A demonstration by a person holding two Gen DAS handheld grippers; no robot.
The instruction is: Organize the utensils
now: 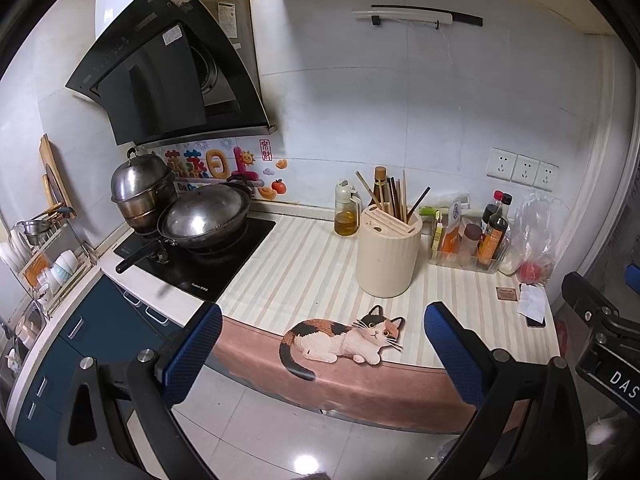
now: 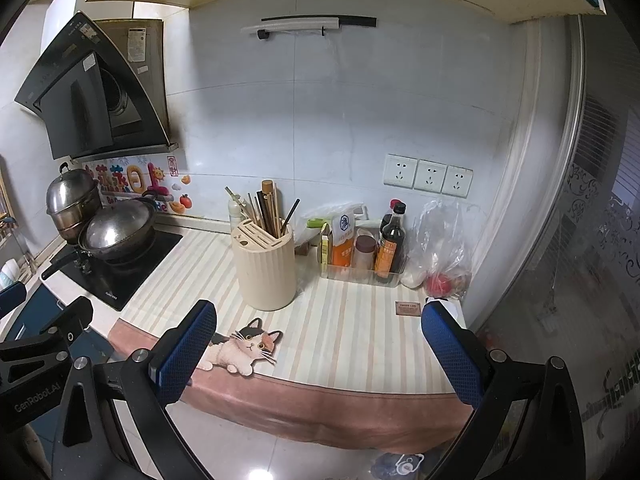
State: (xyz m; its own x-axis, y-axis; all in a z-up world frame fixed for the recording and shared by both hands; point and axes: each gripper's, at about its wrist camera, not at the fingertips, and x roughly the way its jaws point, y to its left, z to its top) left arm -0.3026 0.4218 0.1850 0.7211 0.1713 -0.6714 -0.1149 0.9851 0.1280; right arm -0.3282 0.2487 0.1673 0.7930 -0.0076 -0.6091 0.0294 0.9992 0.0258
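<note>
A cream round utensil holder (image 1: 387,254) stands on the striped counter mat (image 1: 304,280); it also shows in the right wrist view (image 2: 266,266). Several chopsticks (image 1: 394,198) stick up out of it, also seen in the right wrist view (image 2: 266,210). My left gripper (image 1: 324,344) is open and empty, held off the counter's front edge. My right gripper (image 2: 320,344) is open and empty, also in front of the counter, to the right of the left one.
A wok (image 1: 204,216) and a steel pot (image 1: 140,192) sit on the black cooktop (image 1: 200,264) at left. An oil bottle (image 1: 346,210), a clear tray of sauce bottles (image 1: 472,240) and a plastic bag (image 1: 536,236) stand along the wall. A dish rack (image 1: 36,256) is far left.
</note>
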